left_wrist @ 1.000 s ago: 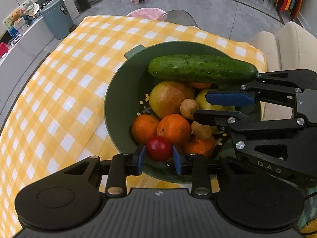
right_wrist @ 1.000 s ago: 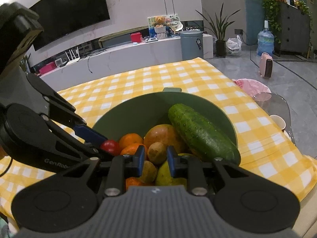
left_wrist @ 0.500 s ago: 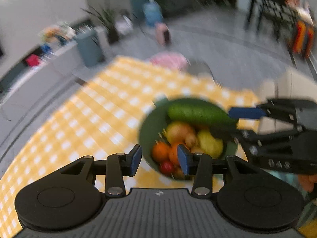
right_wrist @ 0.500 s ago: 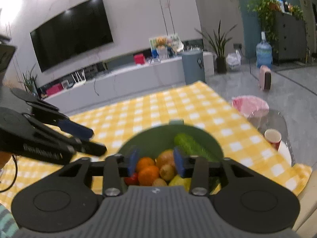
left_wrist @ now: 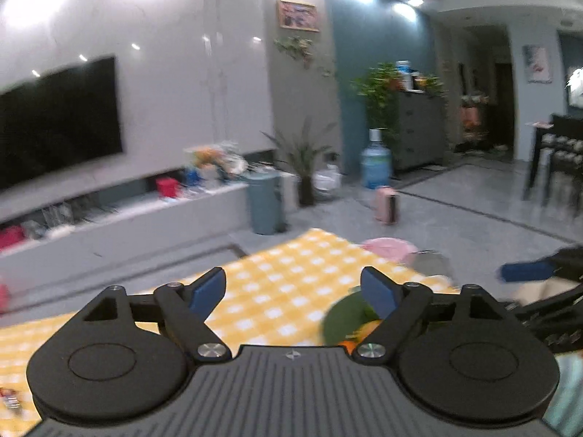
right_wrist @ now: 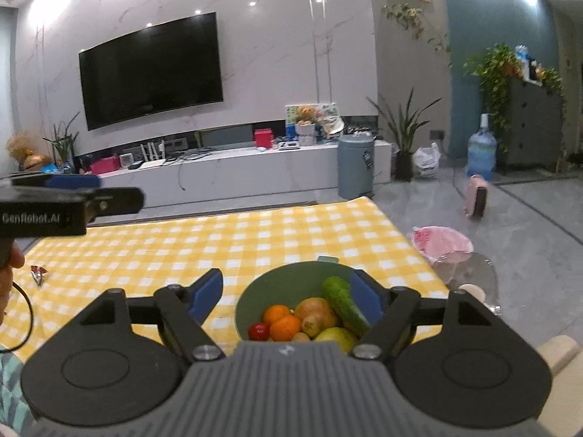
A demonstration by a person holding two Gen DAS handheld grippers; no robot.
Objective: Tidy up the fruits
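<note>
two hand-held tongs hang above a table with a yellow checked cloth [right_wrist: 277, 240], both empty. the right tongs [right_wrist: 288, 291] have their blue pads apart, just opened wider, with nothing between them; seen through that gap, below and just beyond the tips, is a green bowl [right_wrist: 255, 291]. the fruit is all gathered in that bowl: two oranges [right_wrist: 280, 322], a small red fruit [right_wrist: 259, 331], a large reddish-yellow fruit [right_wrist: 315, 309], a small brown one [right_wrist: 310, 324], a yellow-green one [right_wrist: 335, 335], and a cucumber [right_wrist: 344, 300] leaning along the bowl's right side under the right pad. piling them in one bowl keeps the cloth free and stops round fruit rolling, so the sorting looks done or nearly so.

the left tongs [left_wrist: 293, 287] are also spread wide, having just opened, and grip nothing; this view is blurred. the bowl sits low under their right pad, only an edge and a bit of orange showing. both tongs point out over the table rather than down at the fruit, which reads as standing clear of the bowl.

in the right view the left tongs' black body enters from the left edge, with white lettering that reads roughly "genrobot.ai" [right_wrist: 31, 217]. a small wrapper [right_wrist: 38, 272] lies on the cloth far left of the right tongs; any print on it is too small to read.
</note>
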